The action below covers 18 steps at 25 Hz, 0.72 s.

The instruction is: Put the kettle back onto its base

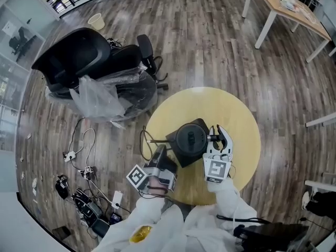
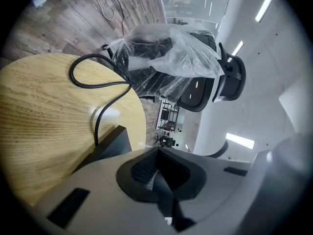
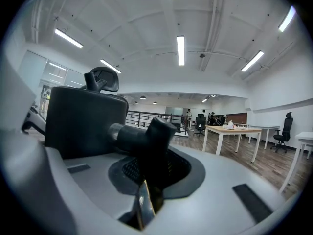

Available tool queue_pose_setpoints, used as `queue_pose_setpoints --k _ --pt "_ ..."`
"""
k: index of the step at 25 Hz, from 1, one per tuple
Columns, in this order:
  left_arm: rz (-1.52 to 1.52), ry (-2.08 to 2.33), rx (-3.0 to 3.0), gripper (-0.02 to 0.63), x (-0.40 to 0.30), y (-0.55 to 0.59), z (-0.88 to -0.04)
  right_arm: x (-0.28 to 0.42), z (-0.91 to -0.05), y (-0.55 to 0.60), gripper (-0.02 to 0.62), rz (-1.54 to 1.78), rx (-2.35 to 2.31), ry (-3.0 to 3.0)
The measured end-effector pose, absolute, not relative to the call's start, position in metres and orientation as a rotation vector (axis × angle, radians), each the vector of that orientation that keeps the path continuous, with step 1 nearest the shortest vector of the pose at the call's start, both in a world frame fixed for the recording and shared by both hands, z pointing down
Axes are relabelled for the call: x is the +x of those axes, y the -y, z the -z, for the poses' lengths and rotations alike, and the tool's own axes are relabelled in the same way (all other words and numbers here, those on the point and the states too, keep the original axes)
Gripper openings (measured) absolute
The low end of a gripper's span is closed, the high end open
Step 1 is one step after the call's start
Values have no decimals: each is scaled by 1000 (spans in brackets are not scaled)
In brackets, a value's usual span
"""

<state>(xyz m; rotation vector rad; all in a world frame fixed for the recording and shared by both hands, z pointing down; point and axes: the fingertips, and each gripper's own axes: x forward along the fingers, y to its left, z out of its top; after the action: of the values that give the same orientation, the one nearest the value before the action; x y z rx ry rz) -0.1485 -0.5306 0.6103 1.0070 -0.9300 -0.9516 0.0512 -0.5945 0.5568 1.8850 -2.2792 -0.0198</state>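
Observation:
A black kettle (image 1: 190,139) stands over its flat black square base (image 1: 180,159) in the middle of a round yellow table (image 1: 236,114); I cannot tell whether it rests fully on it. My right gripper (image 1: 216,136) is at the kettle's right side, shut on its handle. In the right gripper view the handle (image 3: 146,138) runs between the jaws of the right gripper (image 3: 149,173), with the kettle body (image 3: 83,121) to the left. My left gripper (image 1: 161,155) sits at the base's near-left corner, shut (image 2: 160,173), beside the base edge (image 2: 111,143) and its power cable (image 2: 105,99).
The cable (image 1: 144,140) loops off the table's left edge. A black office chair wrapped in plastic (image 1: 100,77) stands left of the table. Plugs and cables (image 1: 84,193) lie on the wood floor at lower left. A white-legged desk (image 1: 283,9) stands far right.

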Motion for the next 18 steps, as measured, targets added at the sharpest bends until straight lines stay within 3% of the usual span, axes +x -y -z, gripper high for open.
queue_pose_setpoints --k 18 --pt "1005 964 1000 -3 -178 512 -614 57 -596 596 58 -15 1922 2218"
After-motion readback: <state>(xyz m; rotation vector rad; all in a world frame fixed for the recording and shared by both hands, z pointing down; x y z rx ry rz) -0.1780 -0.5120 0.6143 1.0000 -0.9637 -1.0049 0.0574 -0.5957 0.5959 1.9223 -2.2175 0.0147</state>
